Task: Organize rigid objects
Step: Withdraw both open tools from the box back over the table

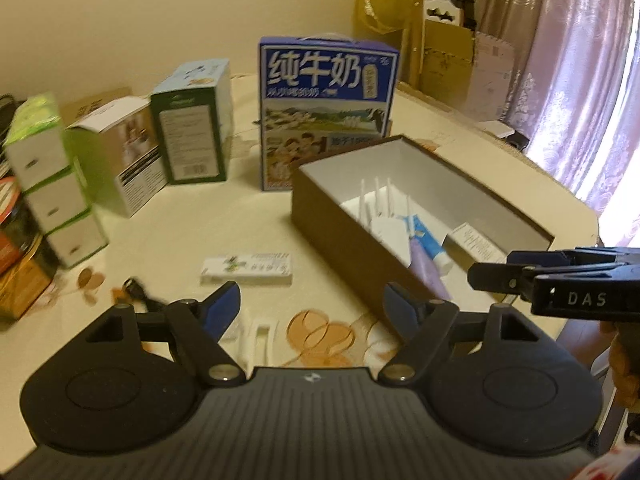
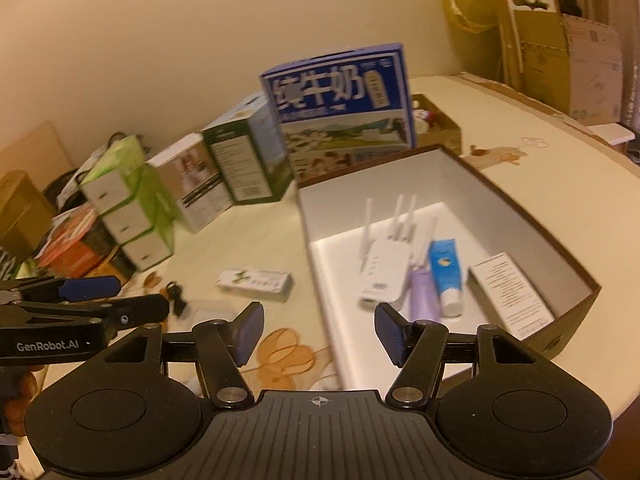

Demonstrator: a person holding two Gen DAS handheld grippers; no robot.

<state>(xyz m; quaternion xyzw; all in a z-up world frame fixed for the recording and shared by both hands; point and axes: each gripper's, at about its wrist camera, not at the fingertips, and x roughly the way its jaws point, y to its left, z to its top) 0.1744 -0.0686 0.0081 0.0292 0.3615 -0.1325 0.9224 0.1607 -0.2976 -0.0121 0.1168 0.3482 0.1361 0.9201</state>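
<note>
An open brown box [image 1: 340,236] [image 2: 520,216] with a white inside stands on the cream table. In it lie a white router [image 1: 386,228] [image 2: 384,268] with antennas, a purple tube [image 1: 428,272] [image 2: 422,296], a blue tube [image 1: 428,240] [image 2: 446,268] and a small white carton [image 1: 474,242] [image 2: 512,292]. Left of the box, a flat white carton [image 1: 248,268] [image 2: 256,280] with green print lies on the table, with a small black object [image 1: 134,290] [image 2: 176,296] nearby. My left gripper [image 1: 312,304] [image 2: 132,296] is open and empty above a white plastic piece [image 1: 260,336]. My right gripper [image 2: 319,324] [image 1: 492,276] hangs open and empty over the box's near corner.
A tall blue milk carton [image 1: 324,112] stands behind the brown box. Green-and-white boxes [image 1: 192,128] and stacked green packs [image 1: 44,184] line the left side, with tins beside them. Cardboard boxes [image 1: 460,64] and a curtain fill the far right, past the table's rounded edge.
</note>
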